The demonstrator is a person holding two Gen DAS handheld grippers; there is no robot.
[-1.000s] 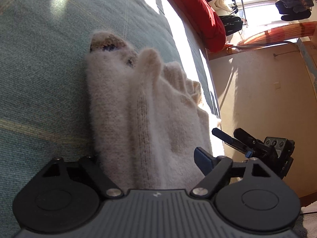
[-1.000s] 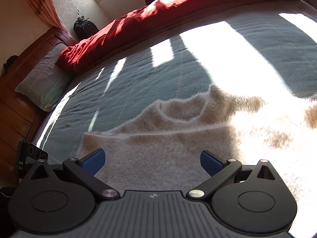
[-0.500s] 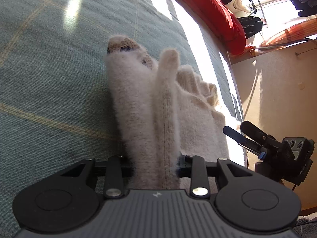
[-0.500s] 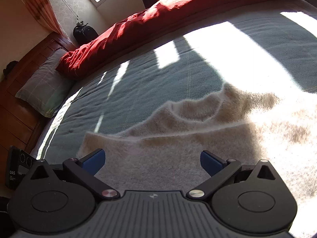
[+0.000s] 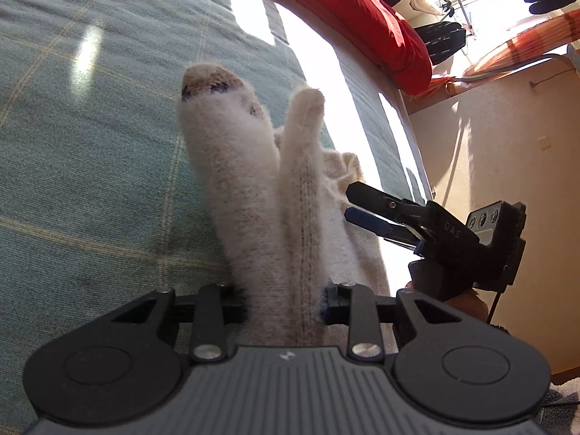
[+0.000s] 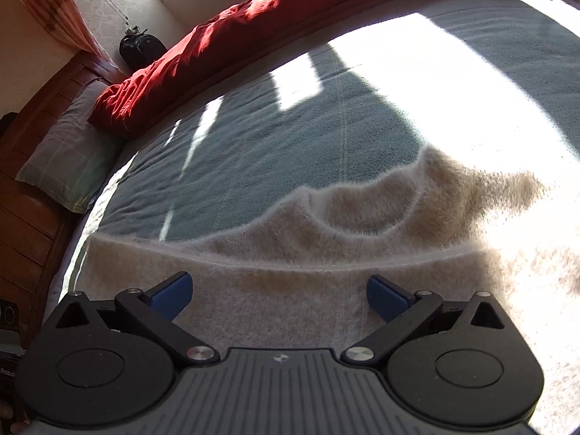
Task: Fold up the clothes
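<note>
Left wrist view: my left gripper (image 5: 284,304) has just been closing and its jaws now pinch a bunched ridge of the cream sweater (image 5: 253,195), fabric packed between the pads. I see the knit rising from the jaws in two fuzzy folds, with a brown and dark patterned patch at the far tip. The rest of the sweater lies on the green checked bedspread (image 5: 90,166). To the right in this view my right gripper (image 5: 366,204) sits just beside the sweater's edge, its fingers apart.

Right wrist view: I read the right gripper's jaws as wide, blue pads (image 6: 170,293) well apart, nothing between them. It hangs over the flat body of the sweater; whether the pads touch the knit I cannot tell. The round neckline (image 6: 362,210) lies ahead of it. Strong sunlight washes out the right side. A red duvet (image 6: 224,40) runs along the far edge of the bed, and a pale pillow (image 6: 65,156) lies at the left.
</note>
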